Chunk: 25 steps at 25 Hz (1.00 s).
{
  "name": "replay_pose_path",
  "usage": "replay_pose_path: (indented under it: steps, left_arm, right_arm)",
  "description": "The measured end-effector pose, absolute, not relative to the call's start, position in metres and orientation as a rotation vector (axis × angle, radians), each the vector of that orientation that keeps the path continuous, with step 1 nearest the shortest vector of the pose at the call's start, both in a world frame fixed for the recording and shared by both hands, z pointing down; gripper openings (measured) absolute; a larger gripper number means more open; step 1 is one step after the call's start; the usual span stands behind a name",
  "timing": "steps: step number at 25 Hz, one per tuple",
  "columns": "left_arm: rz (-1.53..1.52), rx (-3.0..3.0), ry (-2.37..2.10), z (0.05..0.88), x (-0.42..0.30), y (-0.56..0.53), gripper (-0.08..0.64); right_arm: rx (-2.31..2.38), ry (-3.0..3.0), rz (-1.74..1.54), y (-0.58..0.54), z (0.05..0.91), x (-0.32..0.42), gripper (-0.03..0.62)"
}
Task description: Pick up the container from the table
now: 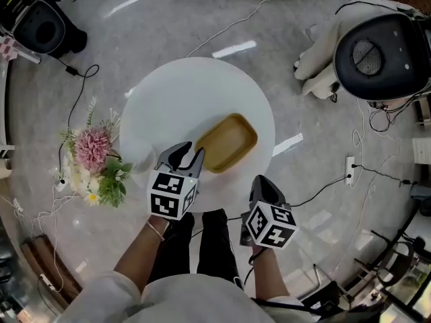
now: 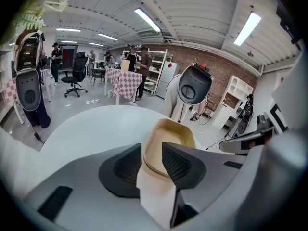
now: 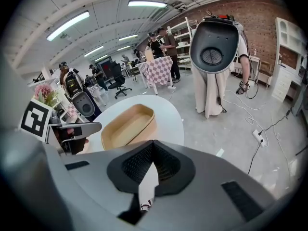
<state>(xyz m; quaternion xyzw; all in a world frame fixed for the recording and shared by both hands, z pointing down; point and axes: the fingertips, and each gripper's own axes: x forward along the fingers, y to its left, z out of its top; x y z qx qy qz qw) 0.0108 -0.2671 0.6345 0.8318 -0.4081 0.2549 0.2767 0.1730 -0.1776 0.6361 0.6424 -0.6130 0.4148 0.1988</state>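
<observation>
Holds the left hand-held gripper (image 1: 186, 159) at the 8 o'clock end of the tan oblong container (image 1: 227, 142), jaws parted astride its rim, not pressing. Has the container lying on the round white counter (image 1: 182, 93), just off centre toward 3 o'clock. Holds the right hand-held gripper (image 3: 153, 146) closed, empty, at the counter's 4 o'clock edge.

**Flowers, Machines and Cables Are Sitting Around the Room**

A pink-and-white flower bouquet (image 1: 94, 163) is standing on the glossy grey floor (image 1: 202, 19) at the left. A white-draped machine with a black oval head (image 1: 380, 56) is standing at the upper right, and a second black-headed machine (image 1: 42, 27) is sitting at the upper left. A white power strip (image 1: 349, 168) is lying at the right. Farther back, people (image 2: 137, 64) are standing by checkered tables (image 2: 124, 81), near a black office chair (image 2: 76, 77) and white shelves (image 2: 156, 72), before a brick wall (image 2: 226, 72).
</observation>
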Motion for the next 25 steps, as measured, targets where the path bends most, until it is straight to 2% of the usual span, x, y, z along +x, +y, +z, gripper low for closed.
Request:
replay_pose_path:
  steps: [3,8,25]
  left_arm:
    - [0.685,2.269,-1.048,0.635,0.018,-0.272,0.170]
    - [0.737,2.288,-0.959,0.643,0.027,-0.278,0.201]
    - [0.913,2.297,-0.883,0.669,0.040,-0.297,0.201]
  right_arm:
    - [1.794,-1.713,1.167,-0.177,0.639,0.174,0.025]
    - [1.794,-1.710,1.171,-0.179,0.644,0.176,0.025]
    - [1.786,-1.694,1.222,-0.182,0.661,0.181,0.025]
